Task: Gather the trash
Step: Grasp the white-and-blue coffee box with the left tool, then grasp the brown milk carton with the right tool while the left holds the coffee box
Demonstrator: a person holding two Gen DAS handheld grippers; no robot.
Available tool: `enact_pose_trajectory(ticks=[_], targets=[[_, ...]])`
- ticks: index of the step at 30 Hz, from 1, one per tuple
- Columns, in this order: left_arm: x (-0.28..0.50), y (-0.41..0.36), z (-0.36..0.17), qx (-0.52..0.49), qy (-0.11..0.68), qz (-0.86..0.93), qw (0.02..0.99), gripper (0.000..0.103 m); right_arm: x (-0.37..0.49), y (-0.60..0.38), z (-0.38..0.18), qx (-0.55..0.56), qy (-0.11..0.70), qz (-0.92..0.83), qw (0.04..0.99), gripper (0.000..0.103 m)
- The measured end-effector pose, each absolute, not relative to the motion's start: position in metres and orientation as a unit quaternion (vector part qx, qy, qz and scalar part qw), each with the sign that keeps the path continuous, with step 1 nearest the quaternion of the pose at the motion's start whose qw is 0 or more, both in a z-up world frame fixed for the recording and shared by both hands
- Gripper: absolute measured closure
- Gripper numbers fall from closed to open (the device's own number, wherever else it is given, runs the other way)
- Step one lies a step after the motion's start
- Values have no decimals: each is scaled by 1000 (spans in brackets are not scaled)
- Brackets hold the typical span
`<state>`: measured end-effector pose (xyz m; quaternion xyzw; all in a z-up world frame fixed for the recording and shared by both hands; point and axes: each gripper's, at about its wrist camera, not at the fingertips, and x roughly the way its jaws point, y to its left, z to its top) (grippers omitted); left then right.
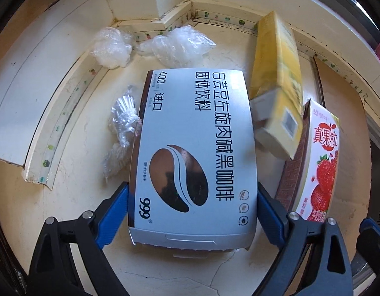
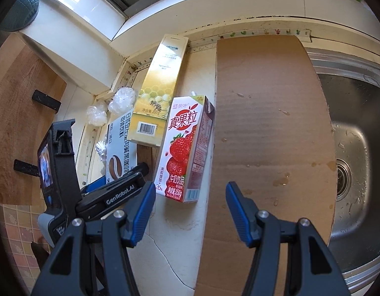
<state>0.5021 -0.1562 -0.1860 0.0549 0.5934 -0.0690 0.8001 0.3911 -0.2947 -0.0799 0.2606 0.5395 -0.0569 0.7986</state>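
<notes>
My left gripper is shut on a grey coffee box with a coffee bean picture, its blue pads pressed on both long sides; the box also shows in the right wrist view. A tall yellow honey box leans beside it, blurred at its near end, and shows in the right wrist view too. A strawberry milk carton stands just ahead of my right gripper, which is open and empty. Crumpled clear plastic wraps lie by the back wall.
A flat cardboard sheet covers part of the counter and overlaps a wet steel sink on the right. A foil wrapper lies left of the coffee box. The tiled wall corner closes off the back.
</notes>
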Motion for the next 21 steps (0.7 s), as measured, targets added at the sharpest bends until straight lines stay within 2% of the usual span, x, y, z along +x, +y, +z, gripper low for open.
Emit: enact_pose_trajectory(ticks=[9, 21], targets=[[459, -132, -175, 67, 578, -82, 809, 10, 414, -275, -91, 250, 549, -85, 793, 39], [391, -68, -134, 52, 545, -92, 832, 10, 448, -225, -120, 128, 585, -151, 786, 39]])
